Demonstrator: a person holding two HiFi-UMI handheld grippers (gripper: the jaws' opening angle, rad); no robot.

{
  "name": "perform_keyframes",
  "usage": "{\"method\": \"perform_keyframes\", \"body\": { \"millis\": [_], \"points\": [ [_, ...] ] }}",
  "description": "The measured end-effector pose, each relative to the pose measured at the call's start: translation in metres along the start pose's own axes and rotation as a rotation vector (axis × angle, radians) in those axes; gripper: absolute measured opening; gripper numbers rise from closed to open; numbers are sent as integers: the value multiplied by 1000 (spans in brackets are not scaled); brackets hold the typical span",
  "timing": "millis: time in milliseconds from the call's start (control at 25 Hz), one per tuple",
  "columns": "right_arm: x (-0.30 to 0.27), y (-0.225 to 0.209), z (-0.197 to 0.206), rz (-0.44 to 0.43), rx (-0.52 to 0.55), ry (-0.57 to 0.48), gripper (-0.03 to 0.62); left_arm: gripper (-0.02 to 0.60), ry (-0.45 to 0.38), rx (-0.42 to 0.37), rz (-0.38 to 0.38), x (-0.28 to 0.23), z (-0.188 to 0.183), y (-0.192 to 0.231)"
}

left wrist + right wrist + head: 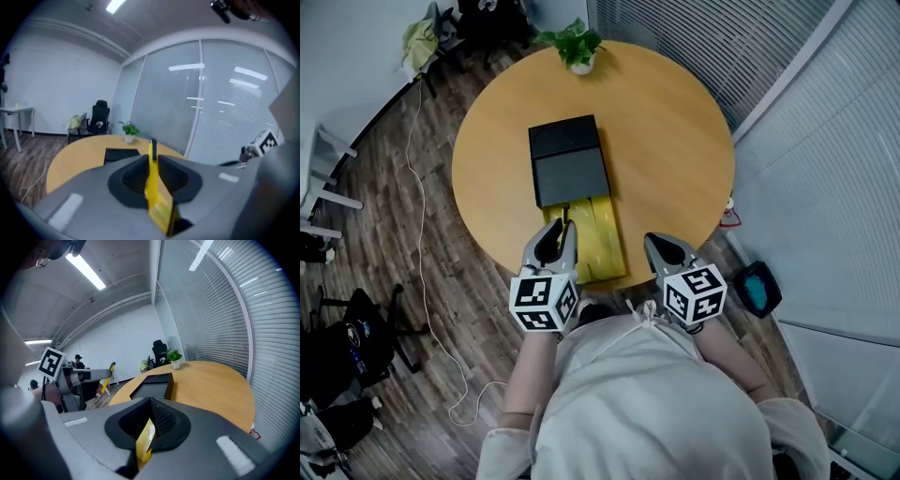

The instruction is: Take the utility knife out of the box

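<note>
Starting big: the round wooden table [675,141] is seen from above, with a black box [567,159] lying near its middle. A yellow sheet of packaging [605,234] runs from the box's near end to the table's near edge. At that same edge both grippers are held up. The left gripper [557,230] is clamped narrow on the yellow utility knife [152,183], which is out of the box, clear of the table, black tip pointing away. The right gripper [661,246] is closed on a glossy yellow piece [145,439]; what it is cannot be told. A small potted plant [578,47] stands at the far edge.
</note>
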State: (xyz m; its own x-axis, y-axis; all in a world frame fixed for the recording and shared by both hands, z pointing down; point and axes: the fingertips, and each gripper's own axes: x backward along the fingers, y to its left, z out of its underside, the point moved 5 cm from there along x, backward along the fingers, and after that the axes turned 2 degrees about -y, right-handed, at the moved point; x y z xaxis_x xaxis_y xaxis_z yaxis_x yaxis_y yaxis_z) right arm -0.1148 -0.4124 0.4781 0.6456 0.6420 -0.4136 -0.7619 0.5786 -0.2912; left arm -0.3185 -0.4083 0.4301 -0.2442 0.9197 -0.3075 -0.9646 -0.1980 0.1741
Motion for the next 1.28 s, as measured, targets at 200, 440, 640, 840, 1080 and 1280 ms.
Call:
{"method": "perform_keyframes", "body": {
  "millis": [200, 440, 640, 840, 1080, 1280],
  "points": [
    [0, 18, -49, -49, 51, -115, -2, 63, -196, -82, -30, 34, -57, -10],
    [4, 44, -89, -103, 111, -222, -2, 63, -226, -101, -45, 43, -65, -10],
    [2, 47, -91, -72, 139, -217, -2, 63, -220, -106, -57, 40, -64, -7],
    [5, 48, -92, -22, 206, -221, -2, 63, -211, -104, -54, 37, -63, -8],
    [6, 45, -90, -15, 186, -215, -2, 63, -190, -110, -49, 31, -57, -12],
    [4, 42, -85, -21, 170, -204, -2, 63, -167, -100, -46, 27, -49, -13]
  ]
}}
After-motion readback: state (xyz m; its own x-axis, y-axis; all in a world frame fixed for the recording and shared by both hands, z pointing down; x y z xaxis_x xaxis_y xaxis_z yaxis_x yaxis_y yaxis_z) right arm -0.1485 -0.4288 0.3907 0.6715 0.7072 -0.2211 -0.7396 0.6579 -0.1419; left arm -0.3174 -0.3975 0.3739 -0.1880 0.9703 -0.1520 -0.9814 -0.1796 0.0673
